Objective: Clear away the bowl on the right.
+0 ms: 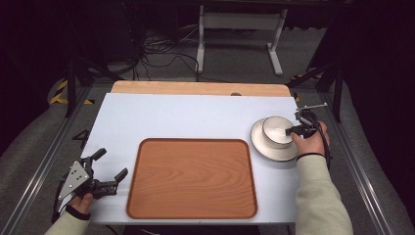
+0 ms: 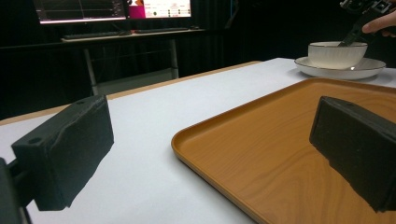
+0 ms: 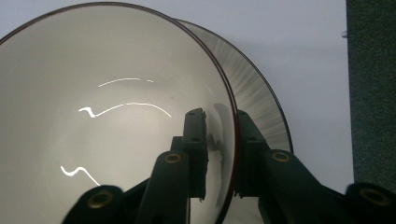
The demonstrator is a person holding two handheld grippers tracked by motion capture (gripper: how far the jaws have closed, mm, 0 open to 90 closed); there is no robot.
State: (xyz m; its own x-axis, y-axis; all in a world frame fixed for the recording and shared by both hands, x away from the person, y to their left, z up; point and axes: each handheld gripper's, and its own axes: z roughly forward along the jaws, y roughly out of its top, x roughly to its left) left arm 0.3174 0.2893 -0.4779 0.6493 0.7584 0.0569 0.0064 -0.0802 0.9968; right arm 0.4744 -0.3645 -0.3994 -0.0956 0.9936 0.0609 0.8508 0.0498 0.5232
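- Your right gripper (image 1: 293,130) is pinching the glossy white bowl (image 1: 276,130) by its thin rim, fingers (image 3: 195,140) closed inside and outside.
- The bowl is sitting on a round ribbed plate (image 1: 269,152), right side of the worktop (image 1: 186,117).
- Your left gripper (image 1: 111,172) is hovering, fingers spread wide and holding nothing, beside the rounded wooden tray (image 1: 192,178).

Fingers (image 3: 196,140) astride bowl (image 3: 93,116) rim

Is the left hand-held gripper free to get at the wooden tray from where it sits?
Probably yes. The left hand-held gripper sits open just off the wooden tray, with bare table between them.
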